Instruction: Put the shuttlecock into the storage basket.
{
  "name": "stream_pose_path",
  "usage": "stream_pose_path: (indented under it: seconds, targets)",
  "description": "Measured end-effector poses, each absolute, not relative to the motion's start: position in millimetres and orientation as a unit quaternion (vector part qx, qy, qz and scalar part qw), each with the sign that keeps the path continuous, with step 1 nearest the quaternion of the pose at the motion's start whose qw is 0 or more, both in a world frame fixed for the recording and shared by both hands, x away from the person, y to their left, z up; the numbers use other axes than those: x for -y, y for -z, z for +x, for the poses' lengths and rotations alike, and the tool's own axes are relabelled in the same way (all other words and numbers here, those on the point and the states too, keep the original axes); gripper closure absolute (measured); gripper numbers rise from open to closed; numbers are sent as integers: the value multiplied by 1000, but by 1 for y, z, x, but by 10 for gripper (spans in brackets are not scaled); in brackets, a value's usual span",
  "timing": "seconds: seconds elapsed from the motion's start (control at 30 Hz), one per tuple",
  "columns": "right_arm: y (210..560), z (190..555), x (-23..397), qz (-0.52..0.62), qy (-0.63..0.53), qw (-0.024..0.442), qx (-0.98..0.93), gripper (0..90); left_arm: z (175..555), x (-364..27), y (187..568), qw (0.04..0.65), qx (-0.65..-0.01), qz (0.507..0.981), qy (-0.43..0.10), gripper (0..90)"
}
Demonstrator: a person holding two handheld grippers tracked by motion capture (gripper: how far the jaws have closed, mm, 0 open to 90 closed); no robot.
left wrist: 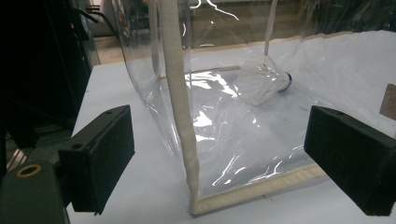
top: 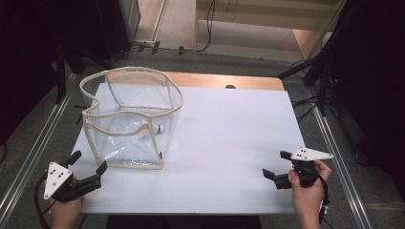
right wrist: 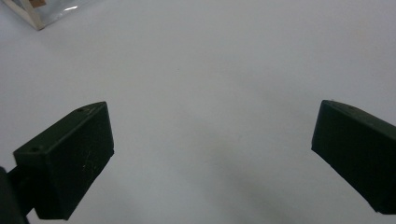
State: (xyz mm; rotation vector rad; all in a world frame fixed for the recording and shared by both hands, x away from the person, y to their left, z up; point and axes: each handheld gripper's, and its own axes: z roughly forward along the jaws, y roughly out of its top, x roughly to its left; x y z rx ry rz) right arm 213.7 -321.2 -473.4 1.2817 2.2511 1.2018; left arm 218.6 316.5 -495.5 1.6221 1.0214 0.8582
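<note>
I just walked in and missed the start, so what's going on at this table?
A person holds a two-jaw gripper in each hand over a white table. Both are open and hold nothing. The left gripper sits just in front of a clear plastic bag with cream trim, facing its near corner. A shuttlecock lies inside the bag. The right gripper hovers over bare table, well apart from the bag.

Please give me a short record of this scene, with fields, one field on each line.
surface: white table top
container: clear plastic bag with beige trim, standing open on the table's left part
inside container: a shuttlecock lying on its side on the bag's floor
left gripper: open, holding nothing, jaws towards the bag's near corner, not touching it
right gripper: open, holding nothing, over bare table, far from the bag
</note>
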Motion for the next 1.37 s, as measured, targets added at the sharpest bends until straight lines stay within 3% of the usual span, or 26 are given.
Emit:
stream_pose_path:
  seconds: [0.77, 1.37]
  targets:
    - [504, 206, 360, 451, -494, 167, -724, 0, 218, -315, 496, 495, -421, 666, -366, 90]
    - [506, 193, 371, 463, -529, 181, -688, 0, 218, -314, 496, 490, -416, 674, -364, 90]
